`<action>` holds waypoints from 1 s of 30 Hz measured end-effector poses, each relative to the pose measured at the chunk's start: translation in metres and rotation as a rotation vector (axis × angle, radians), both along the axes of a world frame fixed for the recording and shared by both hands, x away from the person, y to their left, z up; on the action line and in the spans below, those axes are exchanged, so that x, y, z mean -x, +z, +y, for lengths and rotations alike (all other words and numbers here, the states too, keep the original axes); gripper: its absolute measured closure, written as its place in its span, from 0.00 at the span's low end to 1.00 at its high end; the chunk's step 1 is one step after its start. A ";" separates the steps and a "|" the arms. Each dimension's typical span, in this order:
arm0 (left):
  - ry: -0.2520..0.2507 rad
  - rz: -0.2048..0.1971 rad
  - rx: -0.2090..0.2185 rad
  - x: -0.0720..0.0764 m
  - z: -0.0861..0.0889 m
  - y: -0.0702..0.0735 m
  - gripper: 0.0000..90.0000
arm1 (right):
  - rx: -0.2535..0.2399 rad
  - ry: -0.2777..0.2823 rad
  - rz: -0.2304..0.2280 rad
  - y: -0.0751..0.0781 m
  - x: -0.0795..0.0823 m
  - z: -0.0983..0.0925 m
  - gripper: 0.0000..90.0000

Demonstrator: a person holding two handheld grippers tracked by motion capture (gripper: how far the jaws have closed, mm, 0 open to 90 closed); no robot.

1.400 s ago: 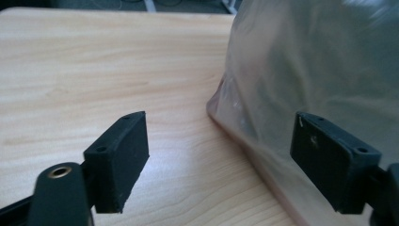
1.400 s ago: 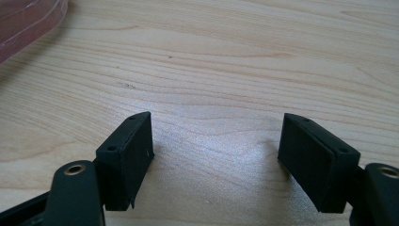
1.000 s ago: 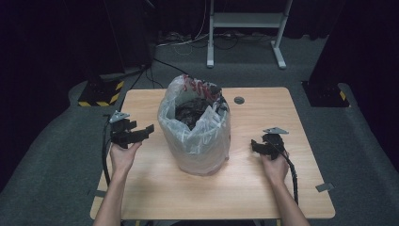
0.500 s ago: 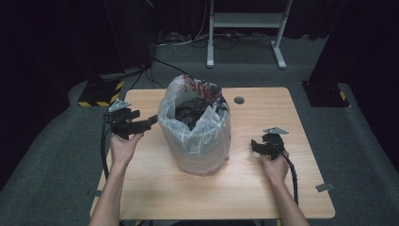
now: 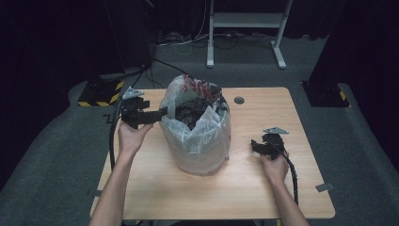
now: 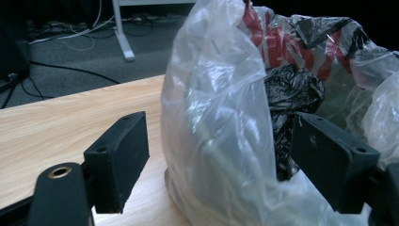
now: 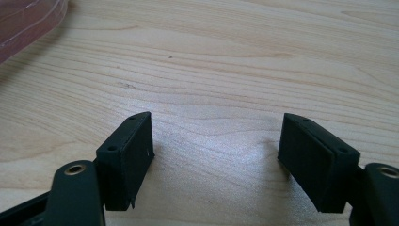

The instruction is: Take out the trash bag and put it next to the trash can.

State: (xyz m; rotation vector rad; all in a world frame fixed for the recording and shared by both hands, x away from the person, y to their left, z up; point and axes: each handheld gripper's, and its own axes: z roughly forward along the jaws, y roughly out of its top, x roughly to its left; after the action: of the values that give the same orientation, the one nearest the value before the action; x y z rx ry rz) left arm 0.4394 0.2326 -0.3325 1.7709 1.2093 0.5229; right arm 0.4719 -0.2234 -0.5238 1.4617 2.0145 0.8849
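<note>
Pale woodgrain table (image 5: 301, 113) bears a crinkly clear plastic bag (image 5: 200, 136); left gripper (image 6: 214, 165) straddles its rim wide open, right gripper (image 7: 214, 155) gapes empty.

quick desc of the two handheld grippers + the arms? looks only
Both the left gripper and the right gripper are matte black, each topped by a grey three-cornered plate and trailing a black cable. The jaws are flat rectangular black pads with small screw holes; brass-coloured eyelets sit at the finger bases. Forearms are bare, no sleeves visible.

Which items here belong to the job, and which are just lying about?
In the job:
- clear bag, rim between the open left tongs
- black bag inside it

Lying about:
- right tongs, open over bare table
- stand behind
- floor cables
</note>
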 end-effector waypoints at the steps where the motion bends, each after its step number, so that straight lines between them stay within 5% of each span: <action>1: -0.003 0.005 -0.001 -0.002 -0.002 0.001 0.22 | 0.000 0.000 0.000 0.000 0.000 0.000 0.30; 11: -0.026 0.026 -0.035 -0.016 -0.020 0.005 0.24 | -0.001 0.000 0.000 0.000 0.000 0.000 0.30; 21: -0.038 0.041 -0.114 -0.027 -0.040 0.009 0.30 | -0.001 0.000 0.000 0.000 0.000 0.000 0.30; 25: -0.033 0.057 -0.109 -0.034 -0.044 0.009 0.35 | -0.001 0.000 0.000 0.000 0.000 0.000 0.30; 30: -0.021 0.062 -0.165 -0.038 -0.050 0.009 0.50 | -0.003 0.000 -0.001 0.000 0.000 0.000 0.30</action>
State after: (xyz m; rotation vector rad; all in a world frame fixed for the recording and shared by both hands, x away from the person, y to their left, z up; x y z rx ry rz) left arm 0.4771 0.1825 -0.3230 1.9494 1.2186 0.5728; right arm 0.4721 -0.2234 -0.5239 1.4623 2.0128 0.8888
